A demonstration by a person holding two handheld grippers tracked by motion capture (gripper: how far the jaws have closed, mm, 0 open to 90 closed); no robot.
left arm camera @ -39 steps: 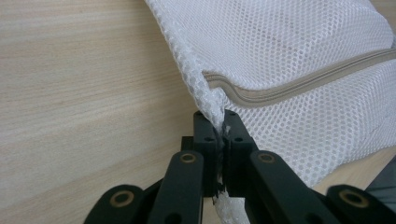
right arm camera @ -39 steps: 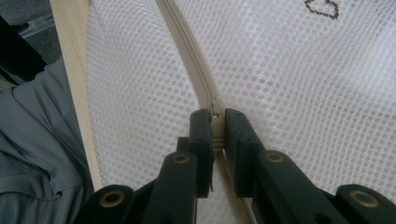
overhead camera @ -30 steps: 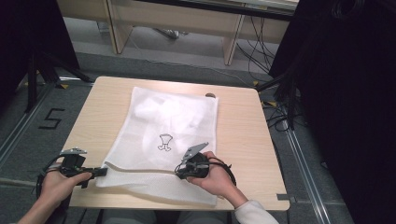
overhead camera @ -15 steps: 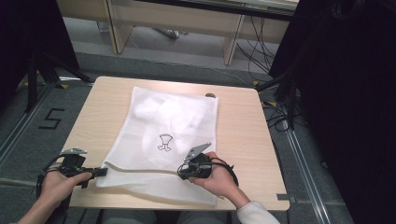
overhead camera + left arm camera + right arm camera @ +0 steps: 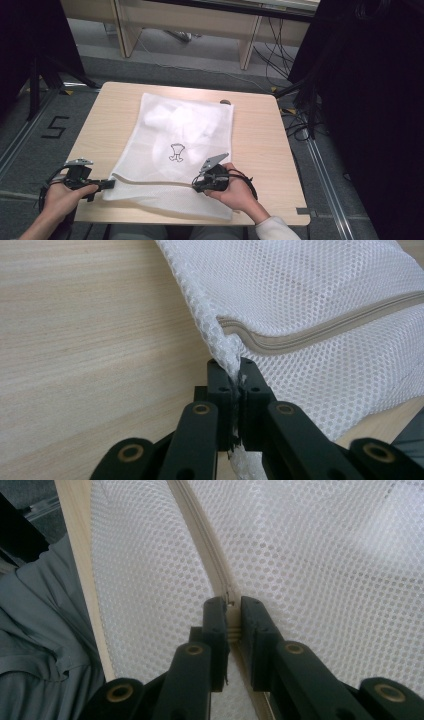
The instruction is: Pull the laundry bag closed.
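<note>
The left hand-held gripper (image 5: 238, 382) is clamped on the white mesh zip bag's (image 5: 320, 300) corner; the right hand-held gripper (image 5: 231, 614) pinches its beige zipper (image 5: 202, 540), whose slider stays hidden between the jaws.

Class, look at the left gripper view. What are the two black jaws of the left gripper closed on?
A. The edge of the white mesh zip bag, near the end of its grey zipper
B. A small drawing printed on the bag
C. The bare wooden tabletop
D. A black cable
A: in the left gripper view the left gripper pinches the edge of the white mesh zip bag, just below the end of the grey zipper.
</note>
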